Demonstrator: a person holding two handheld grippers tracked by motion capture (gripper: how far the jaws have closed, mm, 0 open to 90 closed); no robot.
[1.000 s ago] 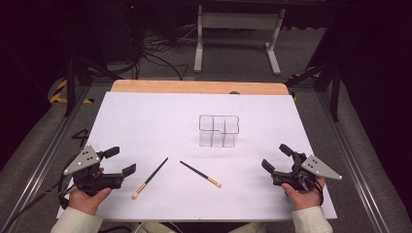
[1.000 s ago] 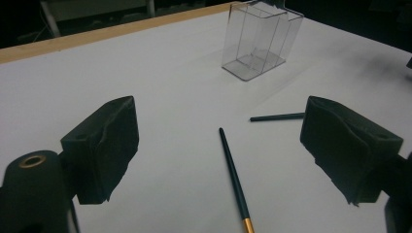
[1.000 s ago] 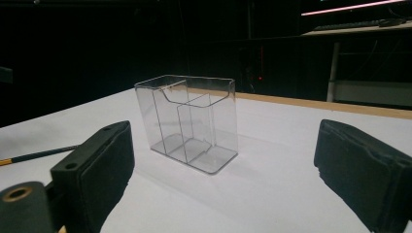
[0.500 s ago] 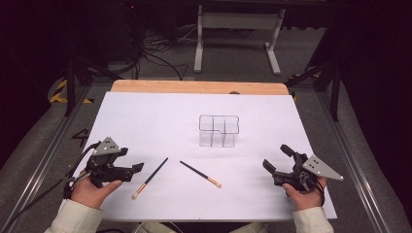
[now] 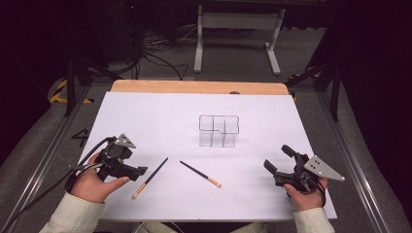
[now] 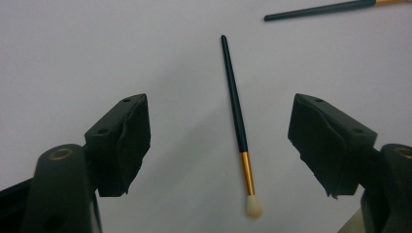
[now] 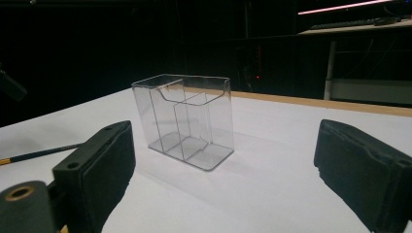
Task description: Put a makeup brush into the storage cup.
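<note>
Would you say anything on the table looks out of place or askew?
Only mildly: two brushes, the left brush and the right brush, lie loose at angles on the white sheet, outside the empty clear organizer. Nothing looks spilled or damaged.

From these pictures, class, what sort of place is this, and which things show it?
Probably a lab or recording workshop: a table covered by a white sheet, a dark floor with loose cables and a metal stand behind it, and handheld grippers.
</note>
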